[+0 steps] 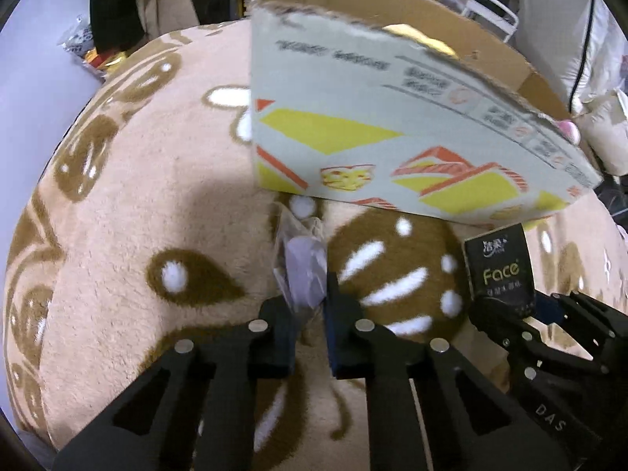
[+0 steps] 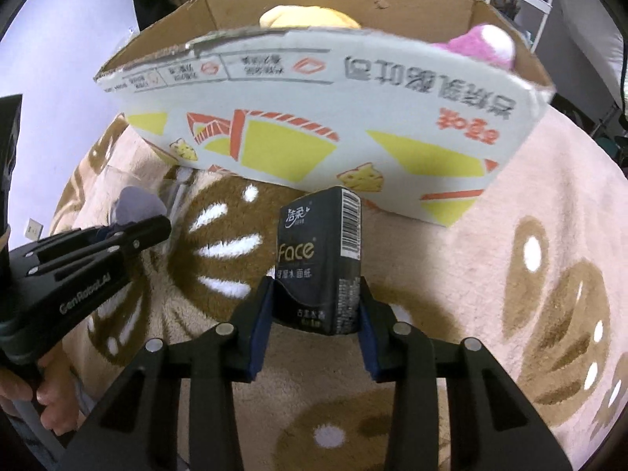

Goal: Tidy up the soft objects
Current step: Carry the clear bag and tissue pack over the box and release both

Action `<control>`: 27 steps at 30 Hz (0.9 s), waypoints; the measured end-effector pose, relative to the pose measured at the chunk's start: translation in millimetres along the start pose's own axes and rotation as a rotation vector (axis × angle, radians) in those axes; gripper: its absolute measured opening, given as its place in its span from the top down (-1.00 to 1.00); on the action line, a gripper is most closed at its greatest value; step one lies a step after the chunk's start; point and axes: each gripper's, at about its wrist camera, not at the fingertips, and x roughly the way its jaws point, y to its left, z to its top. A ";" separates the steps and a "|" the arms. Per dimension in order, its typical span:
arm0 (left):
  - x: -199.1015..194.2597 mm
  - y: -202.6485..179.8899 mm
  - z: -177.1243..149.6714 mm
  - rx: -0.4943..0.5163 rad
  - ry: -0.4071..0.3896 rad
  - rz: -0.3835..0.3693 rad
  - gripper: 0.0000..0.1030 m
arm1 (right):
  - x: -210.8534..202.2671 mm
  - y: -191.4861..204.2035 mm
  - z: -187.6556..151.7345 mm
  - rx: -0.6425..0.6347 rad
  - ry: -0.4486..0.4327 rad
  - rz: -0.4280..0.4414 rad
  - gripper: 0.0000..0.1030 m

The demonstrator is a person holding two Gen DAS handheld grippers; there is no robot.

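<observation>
- Open cardboard box (image 2: 314, 117) across the upper middle of the right wrist view, standing on a beige blanket (image 2: 490, 274); inside, a yellow plush toy (image 2: 306, 17) at centre and a pink plush toy (image 2: 479, 45) toward the upper right corner.
- Left gripper (image 1: 310, 306), lower centre of its own view: clenched on a crumpled clear plastic bag (image 1: 302, 271) with something grey inside.
- Right gripper (image 2: 314, 314), lower centre of its view: clamped on an upright black tissue pack (image 2: 320, 259) marked "Face", just in front of the box.

Black tissue pack (image 2: 320, 259) upright, lower centre. Clear bag (image 1: 300, 265) with grey contents, centre. Yellow plush (image 2: 308, 17) and pink plush (image 2: 477, 45) inside box (image 2: 314, 117), top.
</observation>
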 end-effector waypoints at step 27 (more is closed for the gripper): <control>-165.4 -31.9 -0.4 0.153 -0.623 0.128 0.82 | -152.0 12.7 7.1 -0.098 -0.548 -0.026 0.21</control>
